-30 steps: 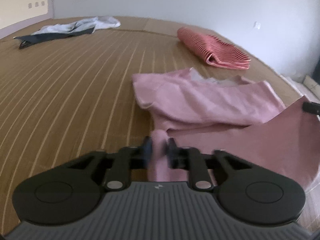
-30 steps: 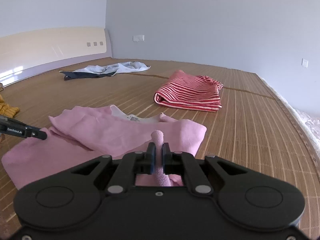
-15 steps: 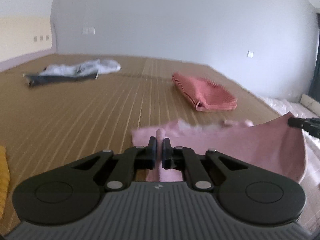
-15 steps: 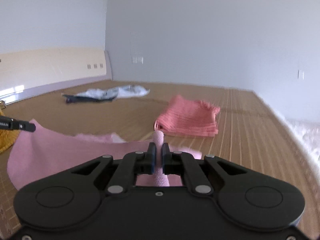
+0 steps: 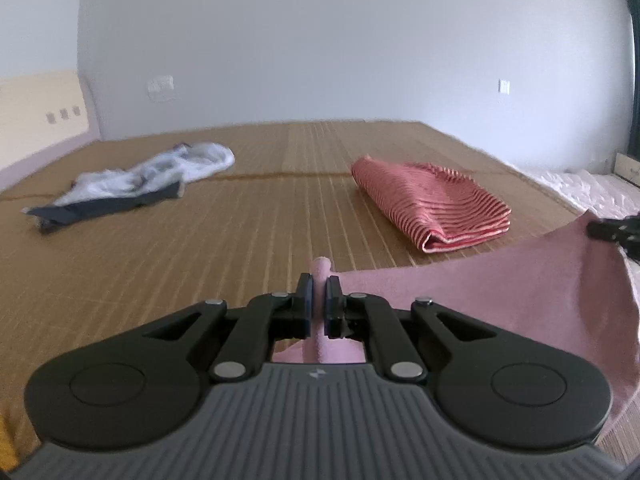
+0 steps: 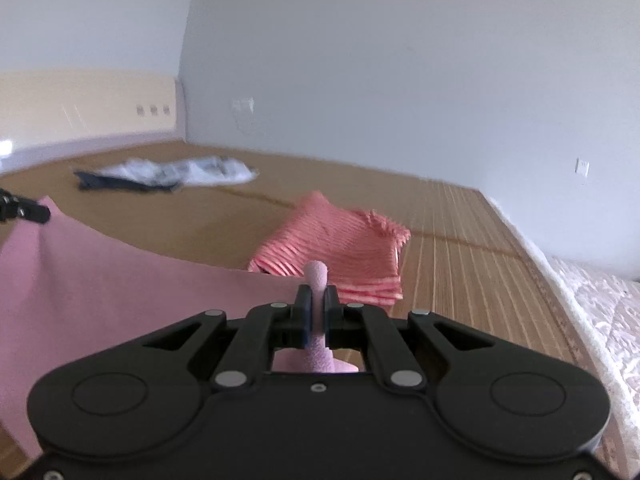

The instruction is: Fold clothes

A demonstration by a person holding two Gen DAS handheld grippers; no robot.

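Nearest, the left hand-held gripper [image 5: 318, 294] is pinched tight on a bunched edge of the pink garment [image 5: 500, 280], and the right hand-held gripper [image 6: 316, 304] clamps another bunch of the same edge. The garment hangs between them above the bamboo mat [image 5: 200, 240], its top edge sagging: light, limp cloth, likely to droop and slip, so grips at opposite corners suit it. Farther off lie a folded red striped garment [image 5: 432, 204] and a crumpled white and dark garment [image 5: 132, 184].
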